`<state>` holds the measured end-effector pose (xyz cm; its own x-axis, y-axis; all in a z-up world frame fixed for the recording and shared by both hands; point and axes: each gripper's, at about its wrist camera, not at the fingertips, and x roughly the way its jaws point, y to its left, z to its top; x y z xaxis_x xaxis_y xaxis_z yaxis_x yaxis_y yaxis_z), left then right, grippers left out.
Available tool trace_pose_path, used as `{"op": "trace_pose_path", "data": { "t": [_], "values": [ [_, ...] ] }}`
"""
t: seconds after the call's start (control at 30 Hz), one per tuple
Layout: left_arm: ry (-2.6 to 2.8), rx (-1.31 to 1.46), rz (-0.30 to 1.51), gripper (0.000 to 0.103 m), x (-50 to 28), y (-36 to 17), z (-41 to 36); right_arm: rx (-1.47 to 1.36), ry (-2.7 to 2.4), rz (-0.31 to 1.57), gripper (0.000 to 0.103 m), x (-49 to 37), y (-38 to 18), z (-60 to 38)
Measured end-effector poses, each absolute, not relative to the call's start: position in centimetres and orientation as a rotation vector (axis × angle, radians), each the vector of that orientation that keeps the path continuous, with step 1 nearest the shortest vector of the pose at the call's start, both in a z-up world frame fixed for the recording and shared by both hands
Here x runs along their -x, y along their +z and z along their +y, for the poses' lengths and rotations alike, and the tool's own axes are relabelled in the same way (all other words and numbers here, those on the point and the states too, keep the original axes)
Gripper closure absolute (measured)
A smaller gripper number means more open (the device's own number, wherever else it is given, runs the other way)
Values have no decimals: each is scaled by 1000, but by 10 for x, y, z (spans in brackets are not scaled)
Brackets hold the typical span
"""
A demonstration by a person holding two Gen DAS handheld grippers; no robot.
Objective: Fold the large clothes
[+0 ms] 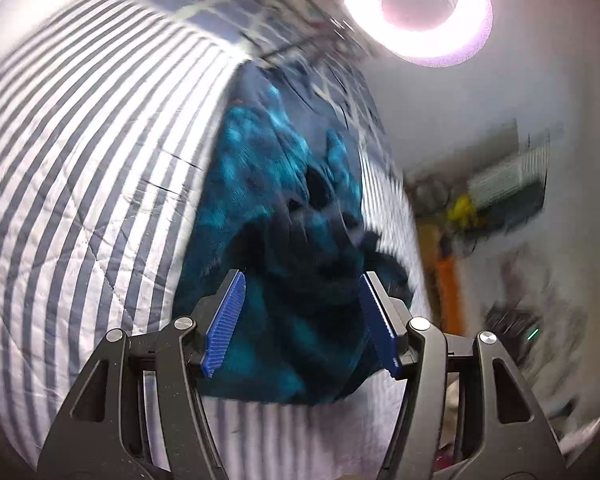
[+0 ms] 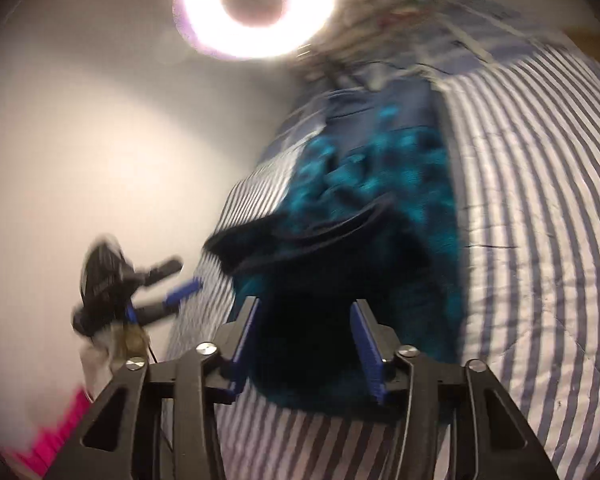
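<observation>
A large teal and dark blue patterned garment (image 1: 268, 184) lies rumpled on a blue-and-white striped quilt (image 1: 84, 184). My left gripper (image 1: 302, 284) is open above the garment's near end, holding nothing. In the right wrist view the same garment (image 2: 380, 184) lies on the striped quilt (image 2: 540, 200). My right gripper (image 2: 304, 312) is open over its dark near end, empty. The left gripper (image 2: 180, 292) also shows at the left of that view, open, off the quilt's edge. Both views are blurred by motion.
A bright ring light (image 1: 416, 4) glares at the top of both views (image 2: 256, 4). A checked blue cloth (image 1: 220, 12) lies at the quilt's far end. A white wall, orange door frame (image 1: 448, 280) and pink object (image 2: 56, 436) lie beside the bed.
</observation>
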<state>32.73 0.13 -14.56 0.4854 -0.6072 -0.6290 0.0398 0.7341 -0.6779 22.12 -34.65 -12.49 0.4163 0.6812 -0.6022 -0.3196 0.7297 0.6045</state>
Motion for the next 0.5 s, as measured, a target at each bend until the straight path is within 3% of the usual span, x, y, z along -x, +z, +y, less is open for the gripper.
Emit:
{"op": "trace_pose_path", "data": {
  "t": [0.13,0.5],
  "values": [
    [-461,517,1010,47,-327,-155,-33,-246,700,956,61,-215,-128,-302],
    [-302,433,1087,47,-392,-215,-66,-151,452,1058,57,-278,-181,-292]
  ]
}}
